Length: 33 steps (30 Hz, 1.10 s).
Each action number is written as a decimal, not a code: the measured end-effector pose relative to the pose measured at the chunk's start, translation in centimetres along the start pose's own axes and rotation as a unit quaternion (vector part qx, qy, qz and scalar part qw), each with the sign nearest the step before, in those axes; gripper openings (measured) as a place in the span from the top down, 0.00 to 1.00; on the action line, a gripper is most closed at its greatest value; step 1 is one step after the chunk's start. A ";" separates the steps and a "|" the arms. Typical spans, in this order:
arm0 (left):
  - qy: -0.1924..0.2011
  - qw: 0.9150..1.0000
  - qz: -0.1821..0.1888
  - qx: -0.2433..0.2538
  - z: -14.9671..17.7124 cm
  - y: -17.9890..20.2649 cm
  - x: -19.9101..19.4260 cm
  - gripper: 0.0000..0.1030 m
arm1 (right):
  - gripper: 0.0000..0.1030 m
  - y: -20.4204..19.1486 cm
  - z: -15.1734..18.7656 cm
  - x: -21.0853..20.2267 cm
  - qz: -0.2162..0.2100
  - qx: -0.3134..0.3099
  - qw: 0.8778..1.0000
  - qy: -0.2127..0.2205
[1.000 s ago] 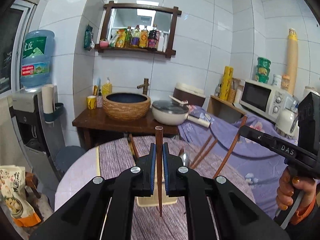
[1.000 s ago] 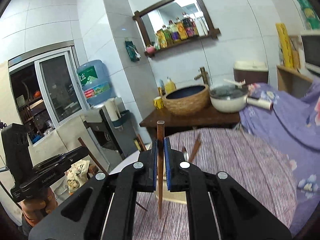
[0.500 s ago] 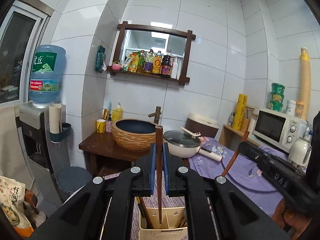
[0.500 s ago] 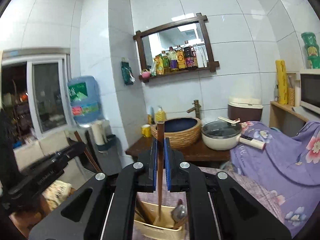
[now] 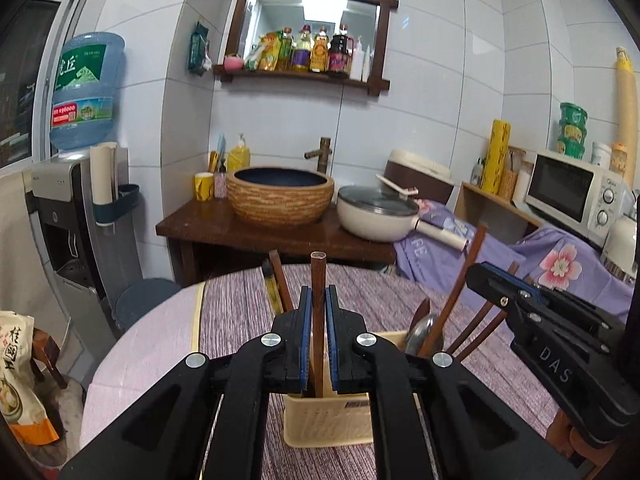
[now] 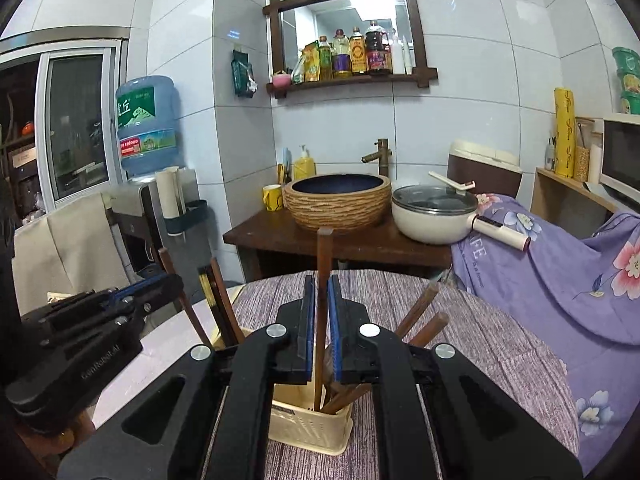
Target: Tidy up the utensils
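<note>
A cream utensil holder (image 5: 332, 424) stands on the striped table, also seen in the right wrist view (image 6: 304, 424). My left gripper (image 5: 319, 300) is shut on a brown chopstick (image 5: 318, 280) held upright, its lower end inside the holder. My right gripper (image 6: 320, 288) is shut on another brown chopstick (image 6: 323, 256), its lower end also in the holder. The holder also contains a metal spoon (image 5: 420, 330) and several more chopsticks (image 6: 416, 312). The right gripper shows in the left wrist view (image 5: 472, 276), just right of the holder.
Behind the round table (image 5: 240, 304) is a wooden stand with a woven basin (image 5: 280, 196) and a cream pot (image 5: 376, 216). A water dispenser (image 5: 68, 200) stands left. A purple floral cloth (image 6: 560, 272) and microwave (image 5: 572, 196) are to the right.
Both grippers have come down with their chopsticks, whose lower ends now sit in the holder. The views tilted up and then back down toward the table.
</note>
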<state>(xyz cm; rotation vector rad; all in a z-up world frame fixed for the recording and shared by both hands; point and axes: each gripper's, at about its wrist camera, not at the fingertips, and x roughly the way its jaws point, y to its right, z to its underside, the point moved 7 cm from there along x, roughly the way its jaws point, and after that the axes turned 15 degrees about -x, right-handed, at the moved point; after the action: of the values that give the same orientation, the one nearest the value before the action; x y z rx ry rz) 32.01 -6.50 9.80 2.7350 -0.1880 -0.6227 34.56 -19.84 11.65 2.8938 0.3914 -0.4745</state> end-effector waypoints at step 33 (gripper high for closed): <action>0.082 0.996 -0.027 0.025 16.9 -5.6 -16.5 0.06 | 0.06 -6.9 16.2 -20.2 0.023 -0.046 0.993 0.102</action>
<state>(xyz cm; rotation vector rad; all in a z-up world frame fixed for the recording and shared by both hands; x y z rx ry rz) 10.07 -2.79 0.04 2.8322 -0.0907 -0.4092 9.48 -21.47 2.39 2.8631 0.3635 -0.1479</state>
